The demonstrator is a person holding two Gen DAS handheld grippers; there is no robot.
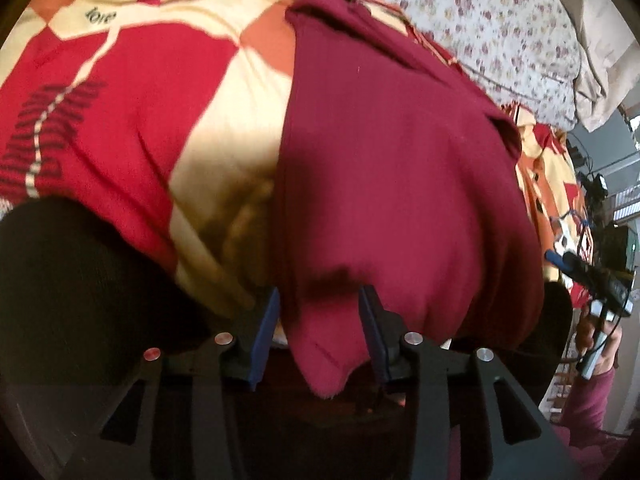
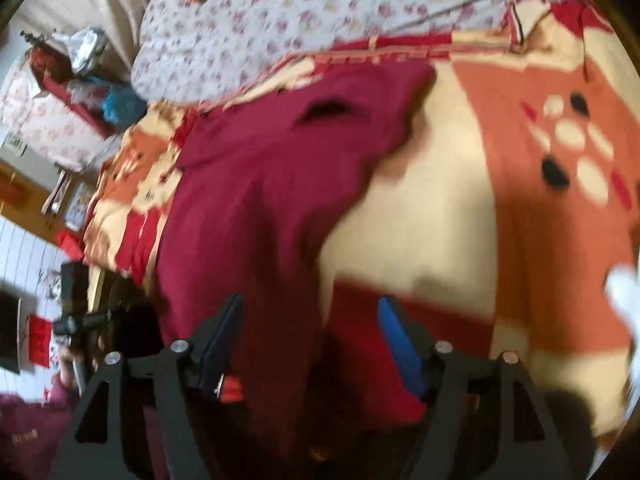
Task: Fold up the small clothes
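Observation:
A maroon garment [image 1: 400, 168] lies spread on a red, cream and orange patterned blanket [image 1: 132, 112]. My left gripper [image 1: 320, 292] sits at the garment's near edge. A corner of the cloth hangs loose between its blue pads [image 1: 266, 320], and the jaws stand apart from it. In the blurred right wrist view the same garment [image 2: 260, 184] runs from the blanket [image 2: 440, 220] down between the fingers of my right gripper [image 2: 311, 299]. Those jaws are wide open, with the pads [image 2: 396, 332] off the cloth. Each hand-held gripper also shows small at the other view's edge.
A white floral sheet [image 1: 480, 32] [image 2: 280, 20] covers the bed beyond the blanket. A beige pillow [image 1: 596, 60] lies at the far right. The bed's edge and room clutter [image 2: 80, 80] are on the left of the right wrist view. A white blurred object [image 2: 624, 292] is at its right.

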